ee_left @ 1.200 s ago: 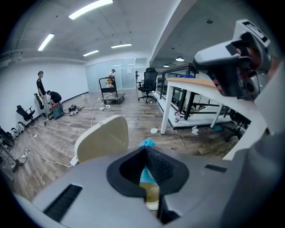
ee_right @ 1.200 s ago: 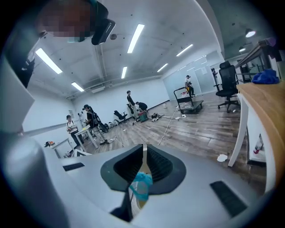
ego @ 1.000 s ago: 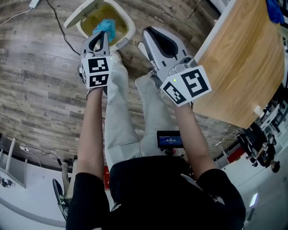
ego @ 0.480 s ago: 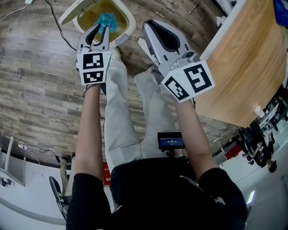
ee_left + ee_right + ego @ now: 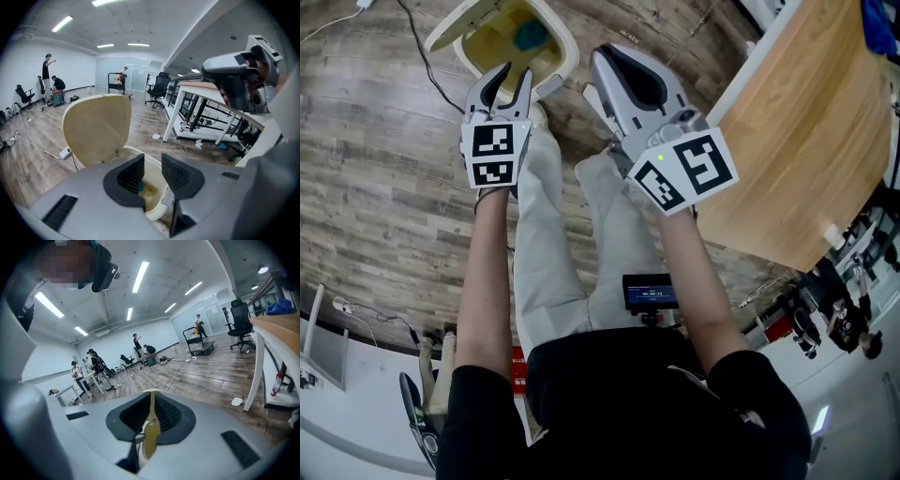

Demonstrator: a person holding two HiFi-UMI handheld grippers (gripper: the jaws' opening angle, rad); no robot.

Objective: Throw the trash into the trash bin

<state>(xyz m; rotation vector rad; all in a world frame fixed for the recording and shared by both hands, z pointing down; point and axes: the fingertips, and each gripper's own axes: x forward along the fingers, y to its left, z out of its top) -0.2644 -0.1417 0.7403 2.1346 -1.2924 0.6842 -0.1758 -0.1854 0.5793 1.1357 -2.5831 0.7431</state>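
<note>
Blue trash [image 5: 530, 36] lies in the cream trash bin [image 5: 572, 52], twelve o'clock in the head view. Left gripper view: left hand-held gripper [image 5: 152, 171] opening, empty, over the bin. Right gripper view: right hand-held gripper [image 5: 151, 416] closed, empty. Withdrawing low could clip the rim and tip it.

Ceiling strip lights [image 5: 140, 276] are lighting the rm bright & even, blowing out white; shadows are falling soft. Both gripper views are warping hard at edges w/ black corners. Left gripper [image 5: 153, 164] is looking soft close to lens.
</note>
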